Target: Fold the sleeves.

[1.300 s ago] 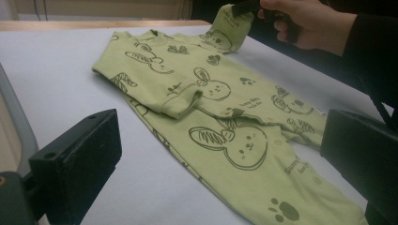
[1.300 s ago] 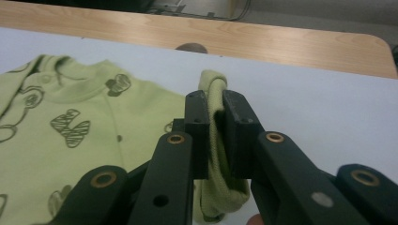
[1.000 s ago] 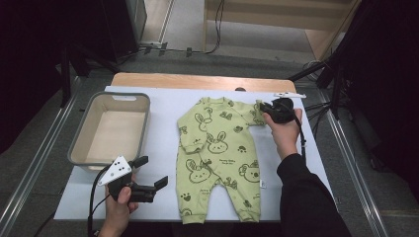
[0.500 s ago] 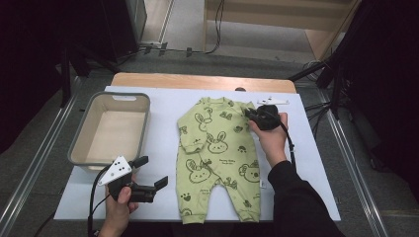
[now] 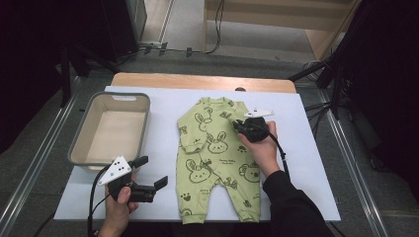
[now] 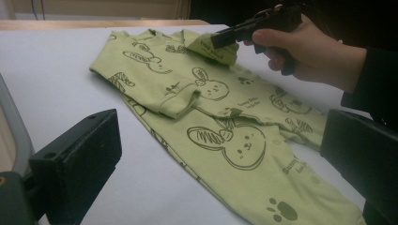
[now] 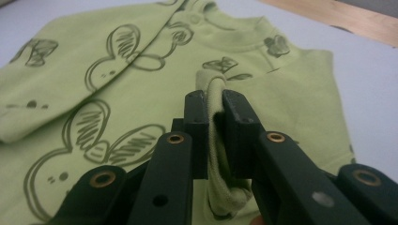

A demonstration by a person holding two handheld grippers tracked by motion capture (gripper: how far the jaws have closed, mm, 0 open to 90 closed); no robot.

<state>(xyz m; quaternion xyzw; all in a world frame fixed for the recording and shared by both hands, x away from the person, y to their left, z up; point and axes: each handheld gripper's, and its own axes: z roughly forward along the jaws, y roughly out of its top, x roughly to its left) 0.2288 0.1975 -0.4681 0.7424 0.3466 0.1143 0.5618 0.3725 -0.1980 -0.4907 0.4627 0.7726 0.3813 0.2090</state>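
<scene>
The white table [image 5: 306, 163] carries a beige basket [image 5: 79, 148] by its left edge. A green baby romper [image 5: 217, 163] printed with dark rabbits lies flat at the middle; small lettering on it is too blurred to read. The right gripper [image 7: 213, 110] pinches the cuff of its sleeve [image 7: 218, 154], folded over the chest. The left gripper [image 5: 148, 175] hovers wide apart, empty, near the front edge.

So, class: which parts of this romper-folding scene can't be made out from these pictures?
- Romper: right sleeve cuff pinched in the right gripper, hidden by its pads, right gripper view.
- Small print on the chest: too small, high view.
- Basket: near inner wall hidden by its rim, high view.
</scene>
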